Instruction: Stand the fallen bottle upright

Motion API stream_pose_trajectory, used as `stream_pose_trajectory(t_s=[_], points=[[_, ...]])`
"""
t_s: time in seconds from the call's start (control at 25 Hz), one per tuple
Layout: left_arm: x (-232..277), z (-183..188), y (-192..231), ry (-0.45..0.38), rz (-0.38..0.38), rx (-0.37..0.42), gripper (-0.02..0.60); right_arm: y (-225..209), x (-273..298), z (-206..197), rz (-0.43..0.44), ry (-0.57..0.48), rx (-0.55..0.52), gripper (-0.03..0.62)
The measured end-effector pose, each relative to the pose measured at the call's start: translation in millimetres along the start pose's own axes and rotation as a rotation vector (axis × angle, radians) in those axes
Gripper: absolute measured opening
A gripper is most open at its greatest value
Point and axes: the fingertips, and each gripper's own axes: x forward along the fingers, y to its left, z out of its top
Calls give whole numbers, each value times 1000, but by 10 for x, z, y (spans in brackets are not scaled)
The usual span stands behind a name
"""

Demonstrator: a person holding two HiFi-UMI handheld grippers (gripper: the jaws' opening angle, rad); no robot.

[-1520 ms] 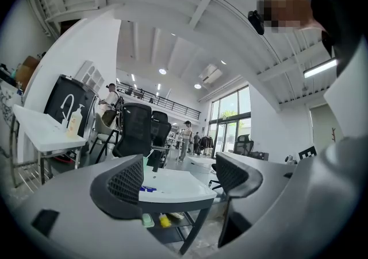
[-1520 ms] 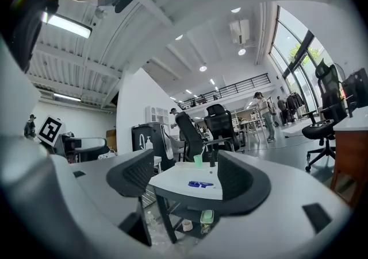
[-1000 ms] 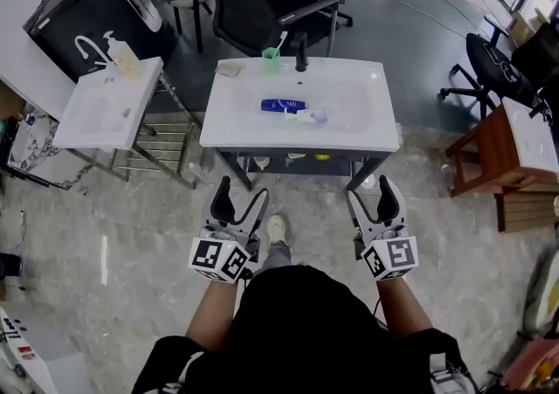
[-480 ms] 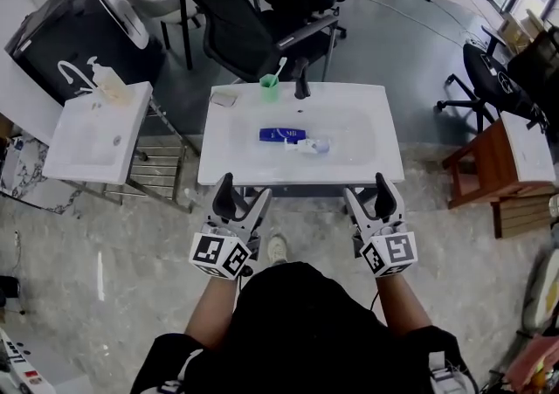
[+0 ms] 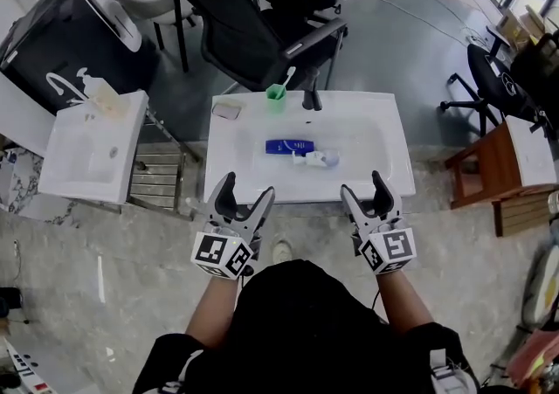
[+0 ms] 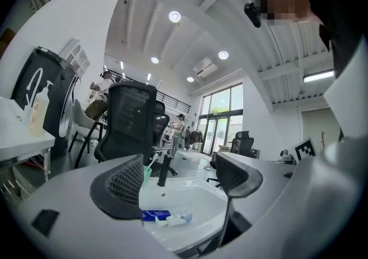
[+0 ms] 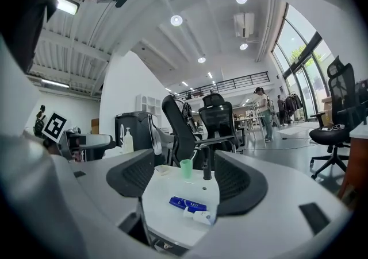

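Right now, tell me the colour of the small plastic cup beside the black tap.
The small plastic cup is light green; see the head view.

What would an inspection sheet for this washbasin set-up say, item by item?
Surface: white washbasin on a stand.
Job's things: blue bottle lies on its side in the basin; smaller pale bottle lies close beside it.
Clutter: green cup holding a toothbrush, black tap and soap dish along the back rim.
Grippers: left gripper and right gripper both open and empty, near the front edge.
Cables: nothing seen.
Surroundings: second basin to the left, office chair behind, wooden table to the right.
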Motion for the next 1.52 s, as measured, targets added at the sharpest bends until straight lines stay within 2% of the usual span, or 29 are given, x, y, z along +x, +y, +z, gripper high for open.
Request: stream_pose_trajectory(t_s=[0.32, 0.64, 1.04, 1.24, 1.52], points=[[148, 19, 293, 21, -38, 6, 392, 148, 445, -94, 17, 26, -23, 337], [223, 3, 527, 32, -22, -2, 393, 272, 862, -278, 114, 118, -91, 324], [448, 21, 717, 41, 13, -2, 393, 313, 1468, -564, 276, 234, -212, 301], [589, 52, 763, 34, 35, -8, 393, 314, 1717, -922, 401, 349, -267, 278], [677, 125, 833, 26, 82, -5, 393, 298, 1978, -1671, 570, 586, -379, 271]])
